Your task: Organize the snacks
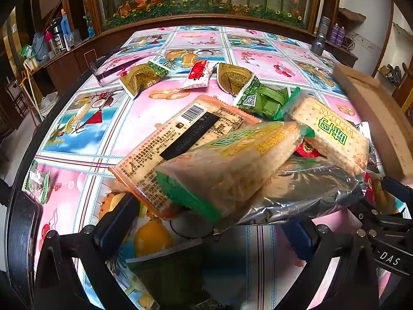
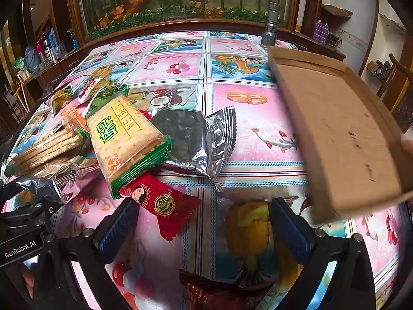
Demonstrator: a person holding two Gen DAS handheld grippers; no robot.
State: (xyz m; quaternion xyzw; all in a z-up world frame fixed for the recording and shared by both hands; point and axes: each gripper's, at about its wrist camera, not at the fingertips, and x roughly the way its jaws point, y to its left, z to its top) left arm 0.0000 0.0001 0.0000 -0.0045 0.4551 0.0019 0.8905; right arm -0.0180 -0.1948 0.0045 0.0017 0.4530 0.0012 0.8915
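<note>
A heap of snacks lies on the fruit-print tablecloth. Just ahead of my left gripper, whose jaws stand wide open and touch nothing, a green-edged cracker pack leans on an orange-edged one and a silver foil bag. My right gripper is open too. A red packet lies by its left finger, and a green cracker pack and a silver foil packet lie beyond. A tilted, blurred cardboard box hangs at the right, with a hand at its edge.
Gold cake packets, a red-and-white packet and small green packets lie farther back. A brown packet lies under the right gripper. A grey flashlight stands at the far edge before a wooden cabinet. The table's dark rim runs along the left.
</note>
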